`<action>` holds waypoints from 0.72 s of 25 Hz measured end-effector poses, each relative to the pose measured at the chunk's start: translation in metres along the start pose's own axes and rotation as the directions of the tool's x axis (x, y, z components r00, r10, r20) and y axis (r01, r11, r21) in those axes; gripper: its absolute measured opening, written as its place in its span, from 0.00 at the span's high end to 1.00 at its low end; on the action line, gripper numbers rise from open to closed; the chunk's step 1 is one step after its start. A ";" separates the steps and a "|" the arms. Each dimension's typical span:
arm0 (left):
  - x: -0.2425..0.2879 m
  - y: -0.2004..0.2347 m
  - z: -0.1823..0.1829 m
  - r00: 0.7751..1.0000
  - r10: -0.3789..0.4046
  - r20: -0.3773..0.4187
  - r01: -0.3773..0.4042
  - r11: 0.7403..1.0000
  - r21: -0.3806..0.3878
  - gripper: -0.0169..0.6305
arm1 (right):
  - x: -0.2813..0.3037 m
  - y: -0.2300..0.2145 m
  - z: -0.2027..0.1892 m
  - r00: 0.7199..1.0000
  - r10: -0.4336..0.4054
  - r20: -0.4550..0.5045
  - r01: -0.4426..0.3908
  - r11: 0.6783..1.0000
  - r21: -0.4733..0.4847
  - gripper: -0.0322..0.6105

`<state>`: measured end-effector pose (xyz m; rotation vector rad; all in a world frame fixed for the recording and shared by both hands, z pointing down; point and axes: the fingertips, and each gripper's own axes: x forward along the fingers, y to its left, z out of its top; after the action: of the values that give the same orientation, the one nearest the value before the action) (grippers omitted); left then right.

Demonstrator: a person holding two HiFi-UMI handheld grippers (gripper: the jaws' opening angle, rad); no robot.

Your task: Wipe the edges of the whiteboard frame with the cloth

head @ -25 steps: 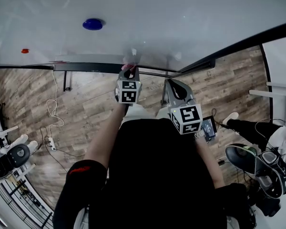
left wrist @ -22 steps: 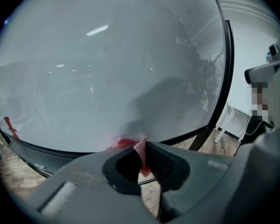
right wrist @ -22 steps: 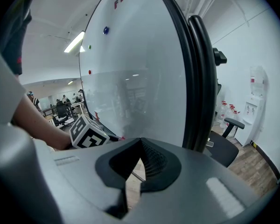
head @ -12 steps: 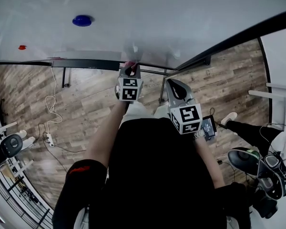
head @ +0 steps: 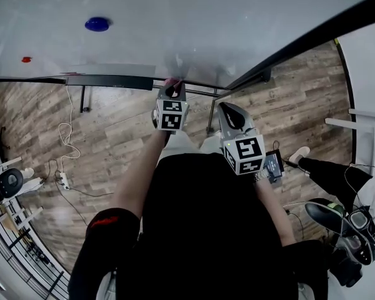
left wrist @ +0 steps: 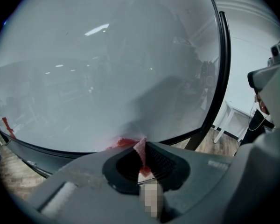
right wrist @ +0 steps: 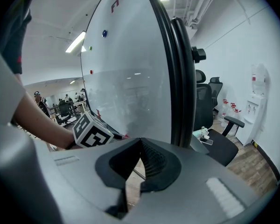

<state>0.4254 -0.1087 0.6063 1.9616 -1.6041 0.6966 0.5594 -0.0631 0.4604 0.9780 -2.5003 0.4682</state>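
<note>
The whiteboard [head: 194,24] fills the top of the head view; its black frame [head: 112,82] runs along the bottom edge to a corner at the right, then up. My left gripper [head: 170,89] is shut on a red cloth [head: 171,81] and holds it against that bottom frame edge, a little left of the corner. In the left gripper view the cloth [left wrist: 141,149] is pinched between the jaws of the left gripper [left wrist: 141,146], just below the bottom frame [left wrist: 186,135]. My right gripper [head: 229,109] hangs shut and empty beside it, facing the board's side frame [right wrist: 177,78].
A blue magnet [head: 97,24] and a small red magnet [head: 26,59] stick to the board. Below lie a wood floor, a white cable with a power strip [head: 64,180], and the board's stand legs [head: 82,99]. A seated person's leg [head: 328,174] and an office chair [right wrist: 205,101] are at the right.
My left gripper with the cloth has slid slightly right along the bottom frame, toward the corner. The head view has shifted, so the magnets sit further left. The right gripper stays put.
</note>
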 end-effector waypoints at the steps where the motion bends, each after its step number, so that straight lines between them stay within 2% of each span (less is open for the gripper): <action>1: 0.000 -0.003 0.000 1.000 -0.002 -0.002 0.002 1.000 -0.001 0.95 | -0.001 -0.001 0.000 1.000 0.000 0.001 0.000 1.000 -0.002 0.95; 12: 0.005 -0.024 0.008 1.000 -0.010 0.016 0.010 1.000 0.018 0.95 | -0.008 -0.013 -0.002 1.000 0.014 -0.004 -0.014 1.000 -0.006 0.95; 18: 0.009 -0.039 0.007 1.000 -0.019 -0.005 0.019 1.000 0.015 0.95 | -0.010 -0.013 -0.006 0.999 0.034 -0.012 -0.034 0.999 -0.017 0.95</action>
<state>0.4656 -0.1130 0.6048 1.9820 -1.5798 0.7067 0.5769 -0.0639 0.4625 0.9244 -2.5098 0.4605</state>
